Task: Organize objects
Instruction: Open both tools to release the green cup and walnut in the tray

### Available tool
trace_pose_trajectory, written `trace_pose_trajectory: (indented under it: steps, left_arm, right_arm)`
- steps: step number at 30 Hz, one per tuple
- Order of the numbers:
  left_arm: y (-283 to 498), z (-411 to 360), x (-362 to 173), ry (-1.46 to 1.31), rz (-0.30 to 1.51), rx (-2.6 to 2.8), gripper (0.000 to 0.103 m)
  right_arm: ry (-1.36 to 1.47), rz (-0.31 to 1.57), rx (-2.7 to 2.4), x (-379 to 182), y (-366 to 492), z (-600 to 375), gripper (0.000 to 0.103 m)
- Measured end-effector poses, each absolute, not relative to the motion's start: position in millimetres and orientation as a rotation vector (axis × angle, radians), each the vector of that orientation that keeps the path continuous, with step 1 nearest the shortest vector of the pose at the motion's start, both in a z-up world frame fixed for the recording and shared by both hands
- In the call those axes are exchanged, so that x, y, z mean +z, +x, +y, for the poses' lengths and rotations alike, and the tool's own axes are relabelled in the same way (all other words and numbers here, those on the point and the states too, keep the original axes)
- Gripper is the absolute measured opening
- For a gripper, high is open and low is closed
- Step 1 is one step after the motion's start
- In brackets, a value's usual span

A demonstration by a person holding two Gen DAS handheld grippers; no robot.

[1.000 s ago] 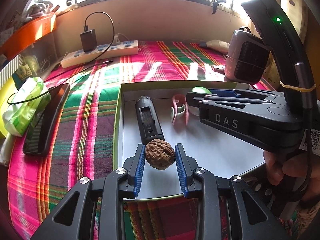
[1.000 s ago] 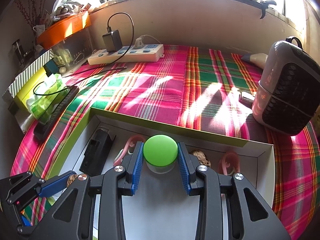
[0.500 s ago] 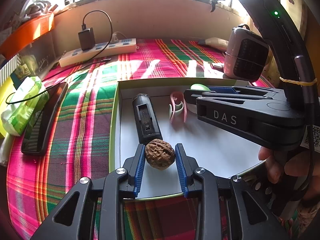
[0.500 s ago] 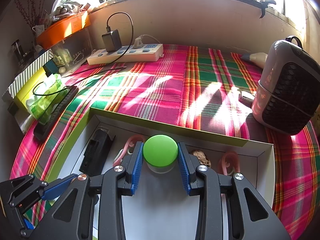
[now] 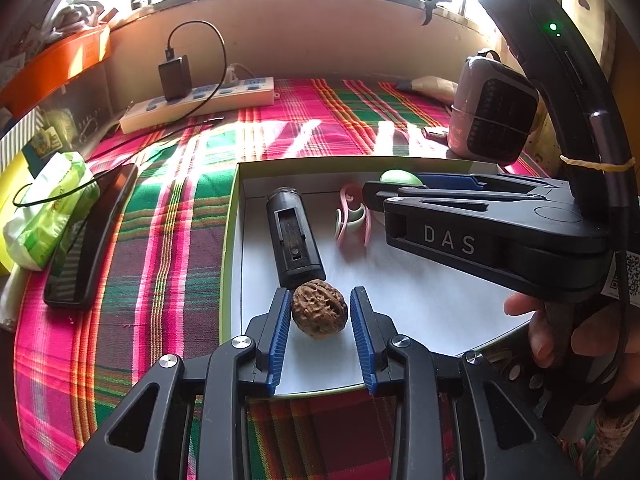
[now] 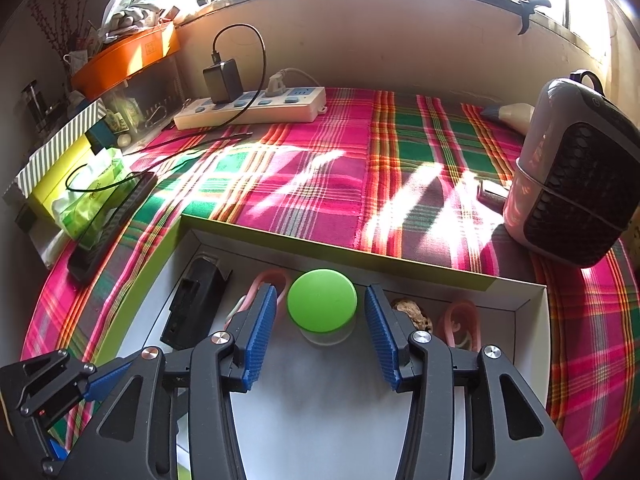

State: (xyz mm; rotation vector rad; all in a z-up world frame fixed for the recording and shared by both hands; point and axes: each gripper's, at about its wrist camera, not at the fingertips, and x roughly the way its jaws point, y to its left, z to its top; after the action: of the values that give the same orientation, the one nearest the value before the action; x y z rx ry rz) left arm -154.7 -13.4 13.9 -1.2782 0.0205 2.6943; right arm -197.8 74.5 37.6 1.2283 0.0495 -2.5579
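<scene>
A shallow white box with a green rim [image 5: 230, 248] lies on the plaid cloth. In the left wrist view my left gripper [image 5: 319, 322] is open around a brown walnut [image 5: 319, 314] that rests on the box floor, with gaps on both sides. In the right wrist view my right gripper [image 6: 321, 330] is open around a small jar with a green lid [image 6: 322, 306], which stands in the box. The box also holds a black device [image 5: 294, 238], pink clips [image 5: 352, 220] and a second walnut [image 6: 414, 314].
A white power strip [image 6: 252, 110] with a black charger lies at the back. A grey fan heater [image 6: 576, 176] stands at the right. A black phone [image 5: 90, 240] and a green tissue pack [image 5: 44, 212] lie at the left, beside yellow and orange boxes.
Both grippers have opened: the left jaws have let go of the walnut, and the right jaws have let go of the green-lidded jar. Both objects now rest in the box.
</scene>
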Motion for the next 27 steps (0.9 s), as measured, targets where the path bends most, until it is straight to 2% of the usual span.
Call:
trace_pose_trajectory:
  steps: [27]
  left_arm:
    - [-118.5,-15.0,35.0,-1.226,0.009,2.725,0.033]
  right_arm:
    - [1.159,0.008,-2.573,58.2,-157.8,76.9,0.055]
